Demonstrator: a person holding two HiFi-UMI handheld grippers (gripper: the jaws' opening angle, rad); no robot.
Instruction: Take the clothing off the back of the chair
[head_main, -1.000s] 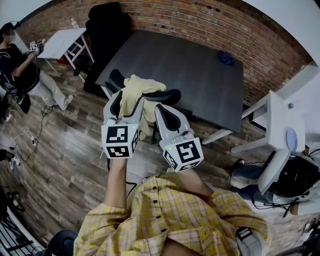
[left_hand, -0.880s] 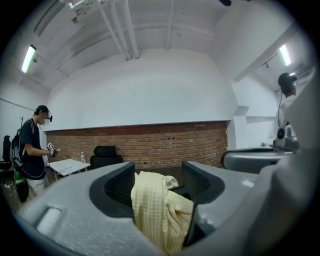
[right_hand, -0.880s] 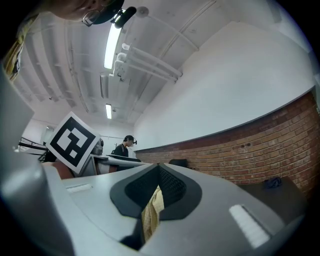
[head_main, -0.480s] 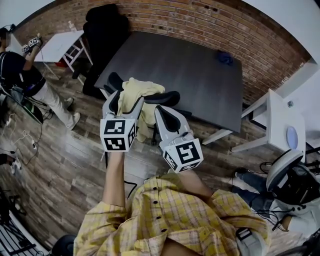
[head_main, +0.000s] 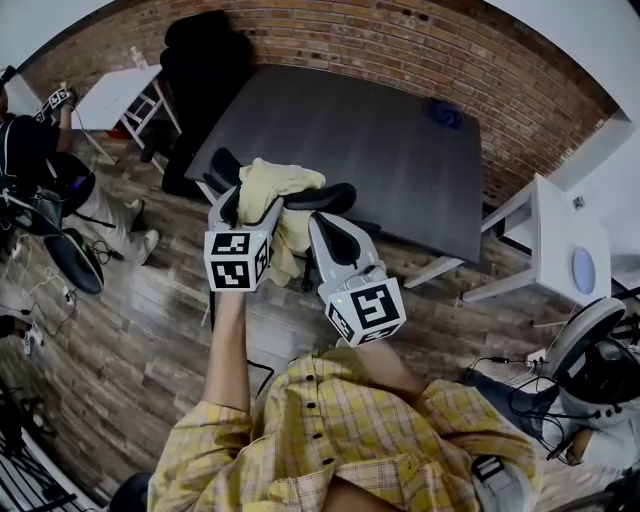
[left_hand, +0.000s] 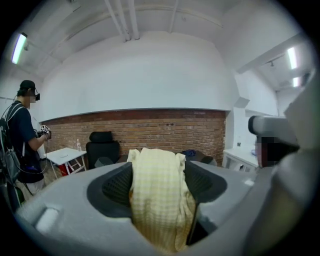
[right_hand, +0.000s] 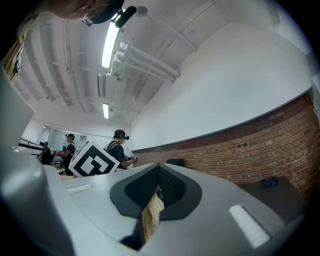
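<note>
Shows dark table along brick wall. Puts black chair at table's near edge, with yellow clothing draped over its back. Has left gripper spread wide, clothing hanging between the jaws. Has right gripper just beside it, closed tight on a thin edge of the clothing.

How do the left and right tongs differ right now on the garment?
Left tongs stand wide apart, a broad fold of the yellow garment between them; right tongs are nearly together, pinching a thin edge of it. Left tongs straddle the garment's bulk; right tongs sit at its edge by the chair back. Both work the same garment, draped over the chair.
</note>
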